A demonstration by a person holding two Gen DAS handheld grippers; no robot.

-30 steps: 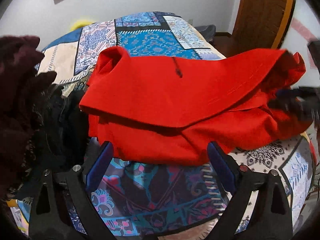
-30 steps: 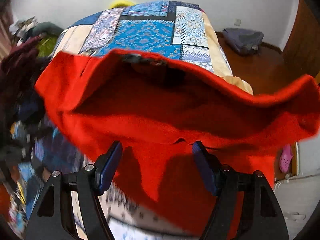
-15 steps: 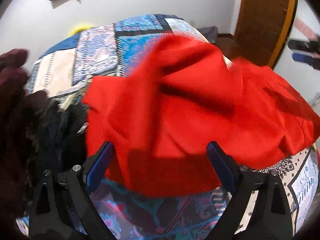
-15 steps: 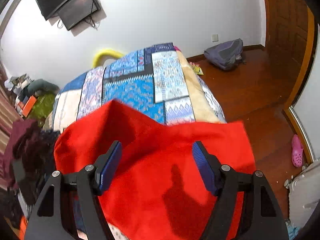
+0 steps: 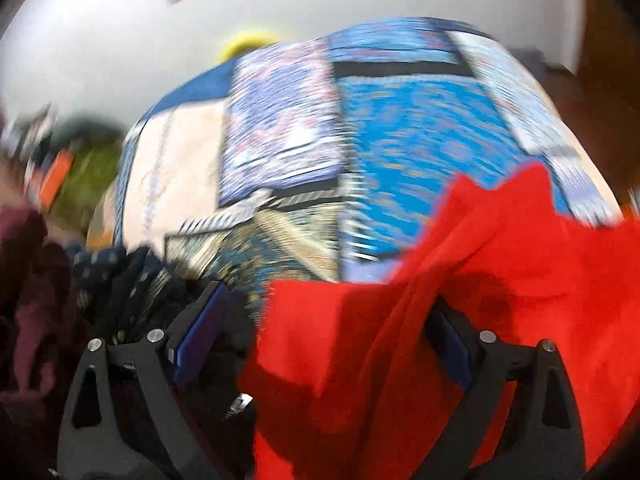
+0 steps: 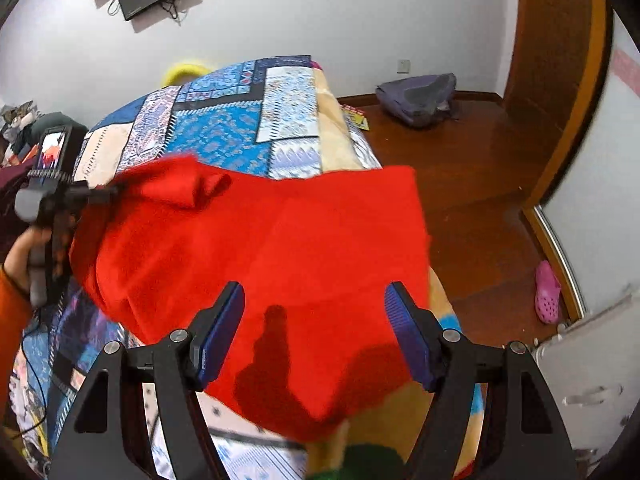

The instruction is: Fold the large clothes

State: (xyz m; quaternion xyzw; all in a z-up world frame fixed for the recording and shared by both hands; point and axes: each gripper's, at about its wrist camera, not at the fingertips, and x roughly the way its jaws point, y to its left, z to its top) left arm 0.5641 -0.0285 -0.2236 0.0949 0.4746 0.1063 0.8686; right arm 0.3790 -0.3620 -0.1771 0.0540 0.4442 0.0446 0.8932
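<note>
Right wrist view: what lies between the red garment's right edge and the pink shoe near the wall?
In the right wrist view, only bare wooden floor lies between the red garment and the pink shoe; nothing else sits there.

Bed (image 6: 336, 136) with blue patchwork quilt (image 6: 224, 136); red garment (image 6: 288, 248) spread across near end, dark clothes pile (image 5: 116, 280) on its left edge. Wooden floor (image 6: 480, 184) beside.
</note>
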